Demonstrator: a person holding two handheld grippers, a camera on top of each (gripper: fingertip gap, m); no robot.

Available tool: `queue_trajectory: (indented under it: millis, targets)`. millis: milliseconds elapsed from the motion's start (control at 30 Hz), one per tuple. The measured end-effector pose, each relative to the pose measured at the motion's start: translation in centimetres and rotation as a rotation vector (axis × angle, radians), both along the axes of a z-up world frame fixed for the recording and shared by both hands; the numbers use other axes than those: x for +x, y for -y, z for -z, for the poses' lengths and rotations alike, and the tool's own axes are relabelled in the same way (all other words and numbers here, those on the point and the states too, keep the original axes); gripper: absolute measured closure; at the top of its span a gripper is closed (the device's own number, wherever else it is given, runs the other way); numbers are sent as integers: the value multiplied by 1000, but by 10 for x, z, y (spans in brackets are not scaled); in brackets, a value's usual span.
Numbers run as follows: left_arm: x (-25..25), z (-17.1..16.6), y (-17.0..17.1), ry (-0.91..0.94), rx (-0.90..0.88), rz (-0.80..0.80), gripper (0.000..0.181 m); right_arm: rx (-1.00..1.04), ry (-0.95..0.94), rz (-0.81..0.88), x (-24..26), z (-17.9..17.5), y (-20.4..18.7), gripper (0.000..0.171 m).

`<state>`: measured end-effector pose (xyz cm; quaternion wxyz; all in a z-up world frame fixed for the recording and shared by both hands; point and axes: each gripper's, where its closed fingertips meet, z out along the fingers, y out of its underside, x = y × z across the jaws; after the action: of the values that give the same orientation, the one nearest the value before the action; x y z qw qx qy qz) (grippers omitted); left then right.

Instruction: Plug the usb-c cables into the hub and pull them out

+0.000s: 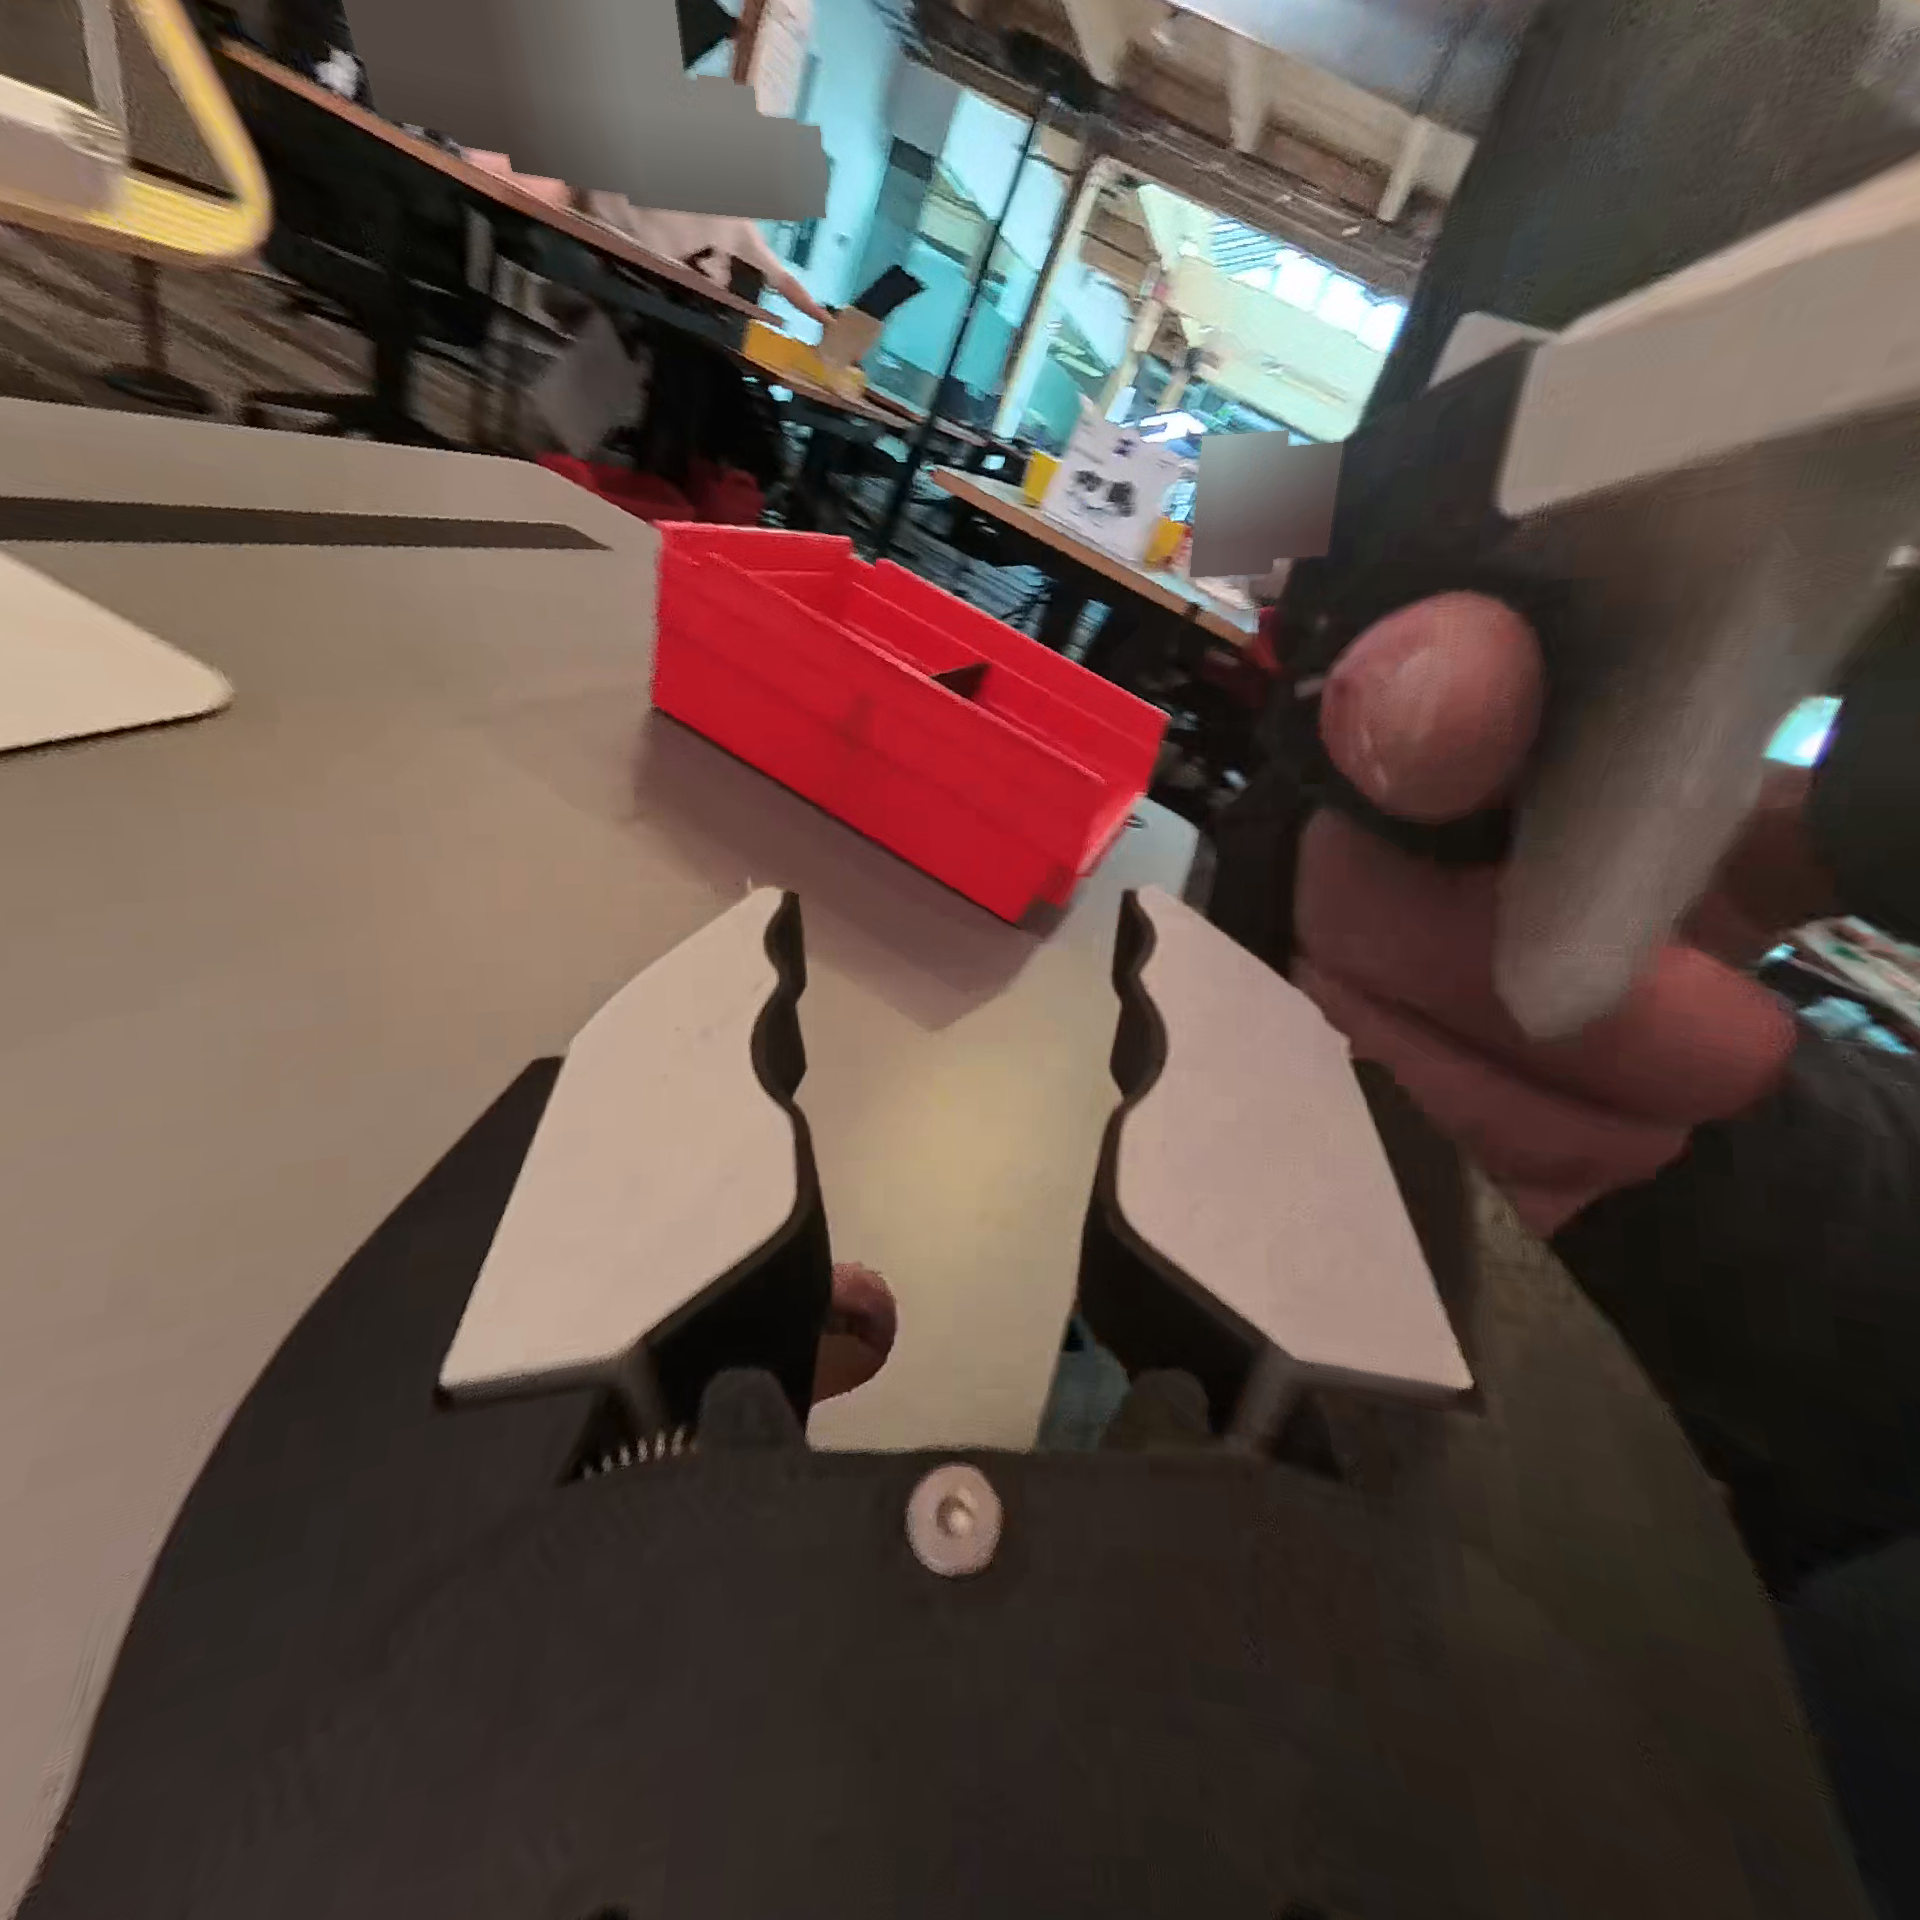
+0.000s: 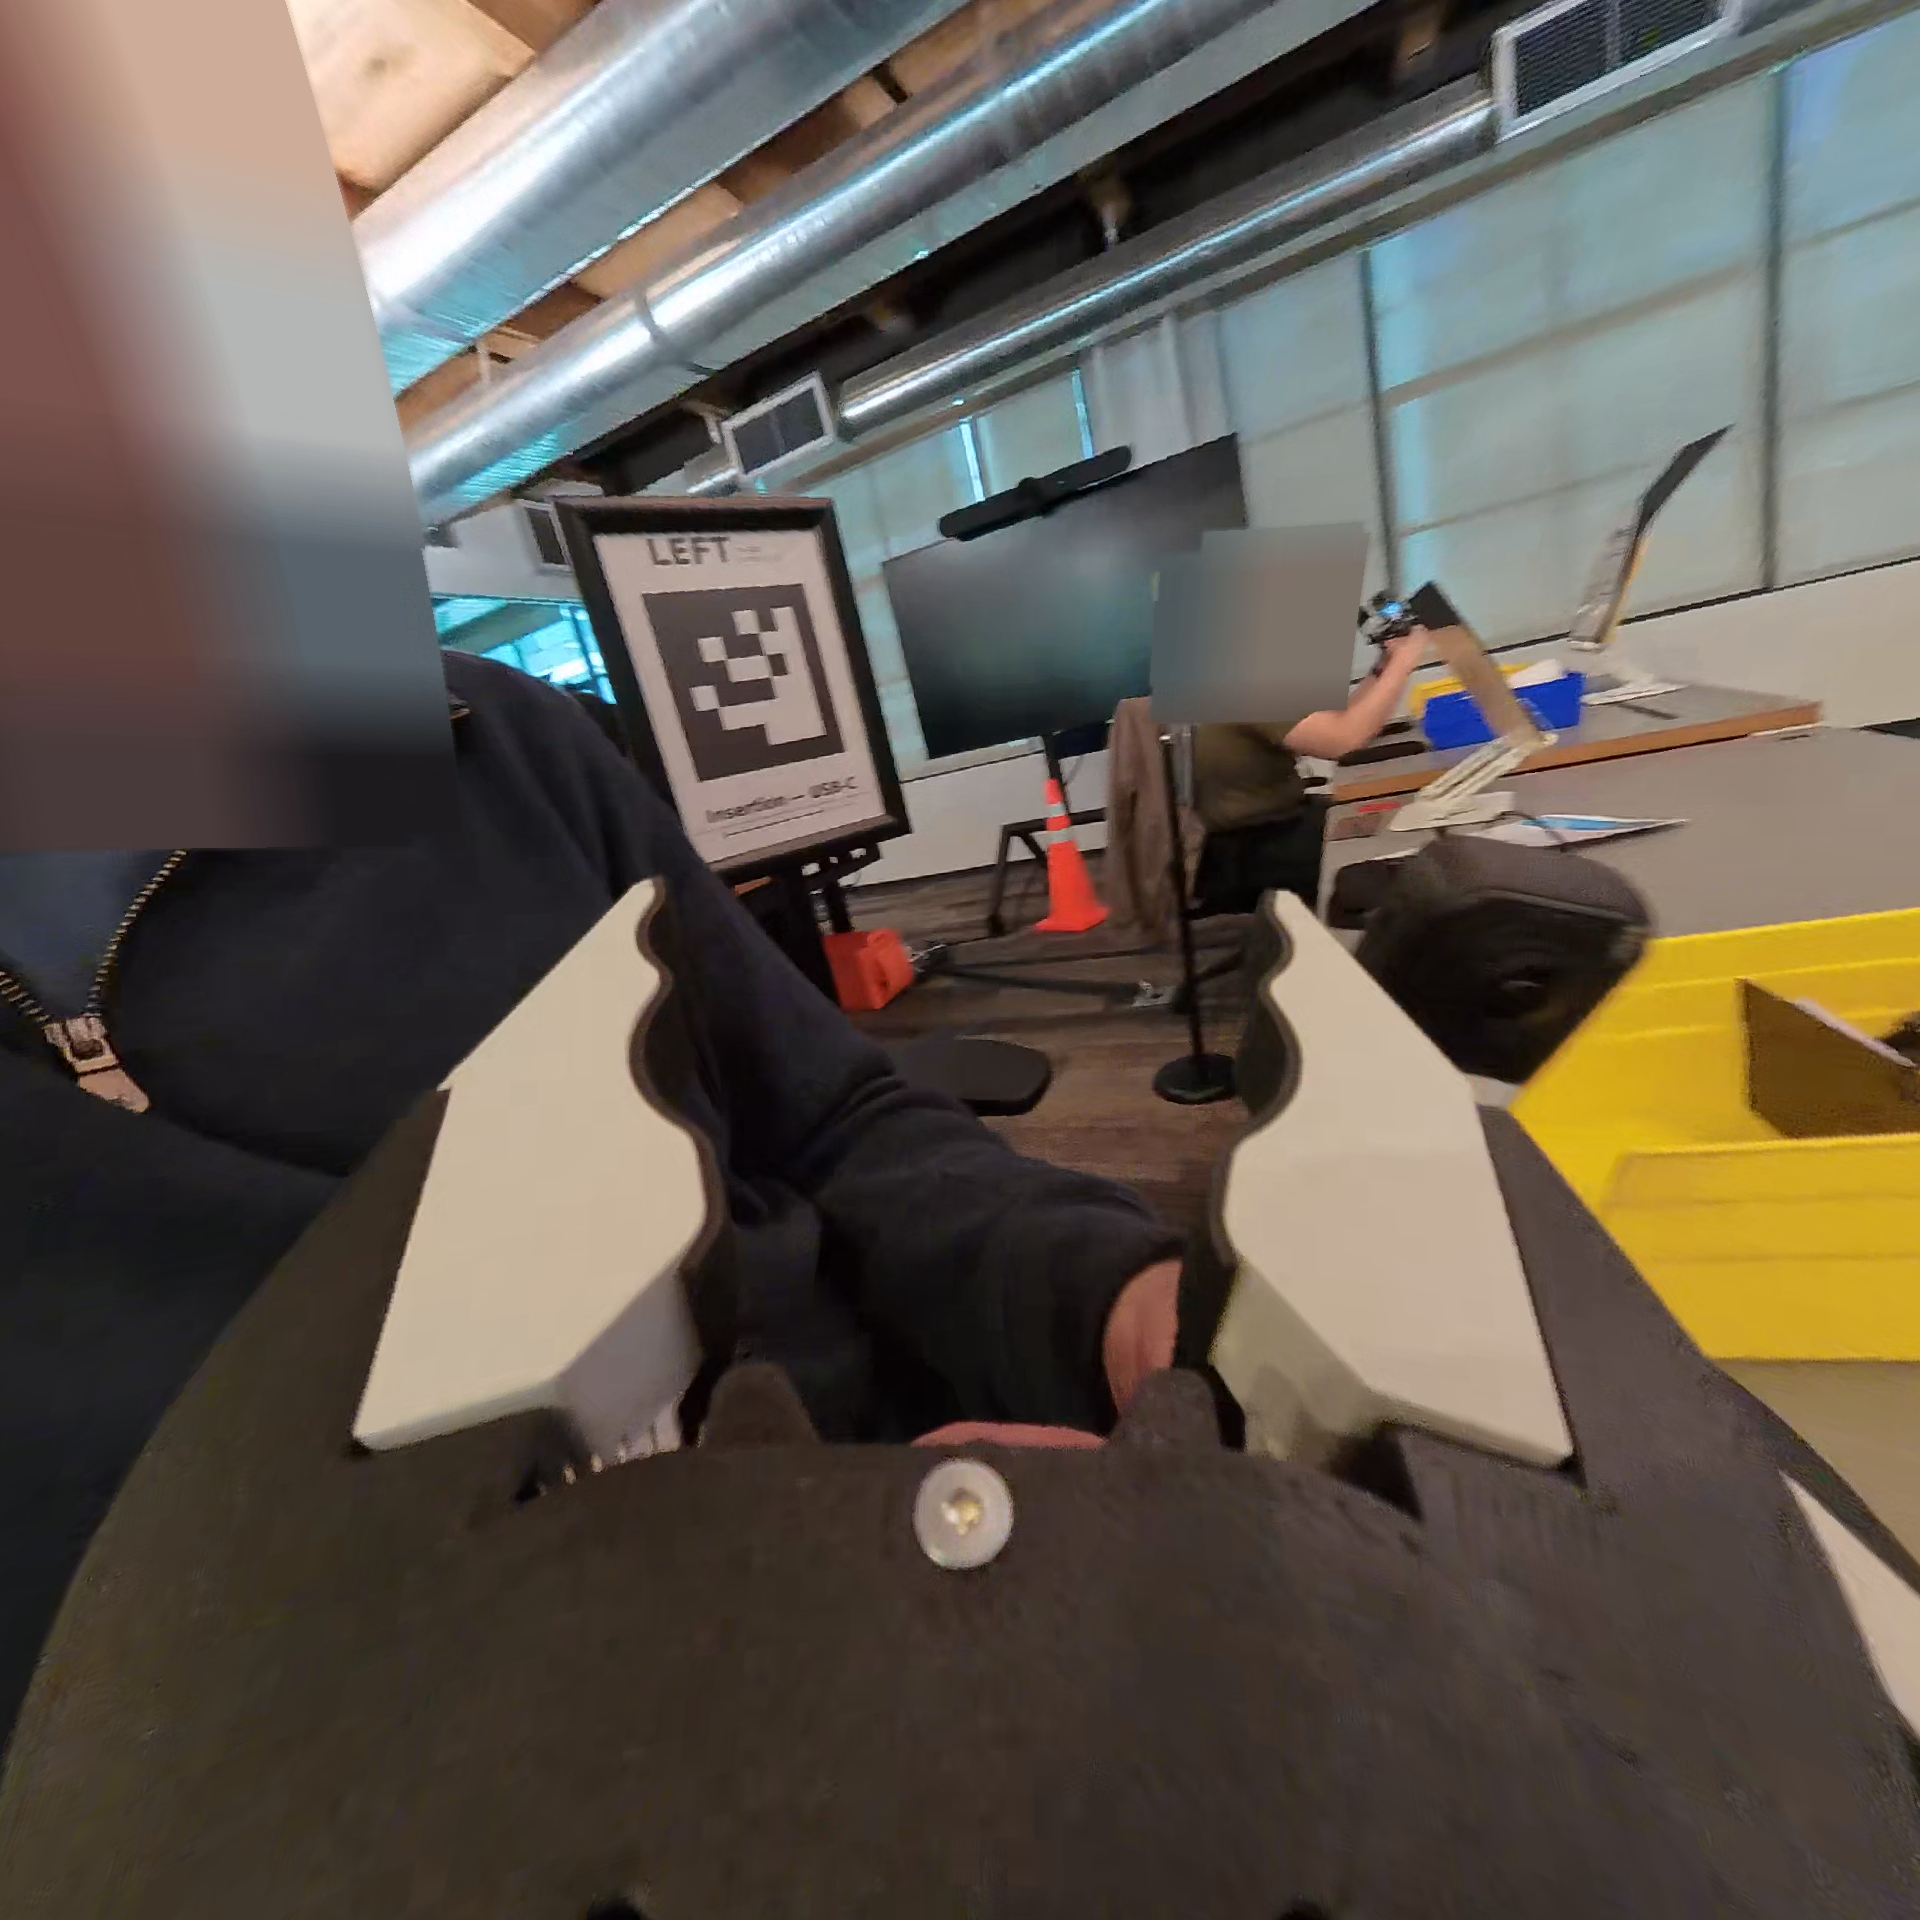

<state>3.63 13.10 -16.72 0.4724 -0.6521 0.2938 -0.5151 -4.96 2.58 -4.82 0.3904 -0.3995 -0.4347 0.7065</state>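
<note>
A gray table (image 1: 312, 935) holds a red bin (image 1: 883, 717), just past the left gripper (image 1: 958, 914), which is spread wide and empty. The right gripper (image 2: 961, 935) gapes empty too, beside a yellow bin (image 2: 1714, 1226). No cables or hub show.

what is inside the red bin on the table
The red bin shows only red inner walls and a dark divider. Its floor is hidden by the near wall, so contents cannot be told.

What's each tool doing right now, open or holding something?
Left tool: open, holding nothing, above the grey table near the red bin.
Right tool: open, holding nothing, raised toward the room.
</note>
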Motion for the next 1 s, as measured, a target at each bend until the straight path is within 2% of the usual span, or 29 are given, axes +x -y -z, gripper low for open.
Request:
queue_trajectory:
  millis: [33, 133, 167, 200, 267, 367, 467, 567, 667, 733, 800, 933, 1000]
  targets:
    - [6, -2, 7, 20, -6, 40, 124, -8, -4, -28, -5, 1, 7, 65]
    - [19, 4, 16, -45, 19, 73, 140, 5, 28, -121, -23, 10, 33, 63]
    - [20, 4, 19, -46, 30, 95, 140, 49, 64, -120, -28, 16, 40, 63]
    - [17, 1, 20, -25, 28, 114, 127, 74, 56, -120, -28, 14, 45, 64]
    - [9, -5, 25, 30, 12, 158, 121, 61, 8, -116, -21, 3, 45, 64]
    - [-9, -17, 33, 117, -32, 239, 119, 75, -26, -6, -8, -2, 22, 64]
    - [-13, -13, 47, 44, 27, 307, 125, 62, -39, -6, 0, -4, 16, 62]
    - [-5, -11, 51, 14, 36, 325, 127, 87, 3, -69, -8, 2, 32, 61]
    - [-5, -11, 50, 15, 28, 340, 116, 103, 2, -79, -11, 0, 39, 45]
    - [-4, -8, 46, -20, 71, 290, 125, 101, 9, -51, -18, 1, 40, 32]
    - [1, -7, 51, -14, 66, 308, 134, 147, 32, 21, -30, 7, 40, 26]
    - [3, -11, 61, 38, 26, 379, 131, 166, -106, -17, -27, -14, 57, 45]
    - [6, -14, 70, 79, -2, 433, 135, 187, -182, -94, -22, -22, 75, 72]
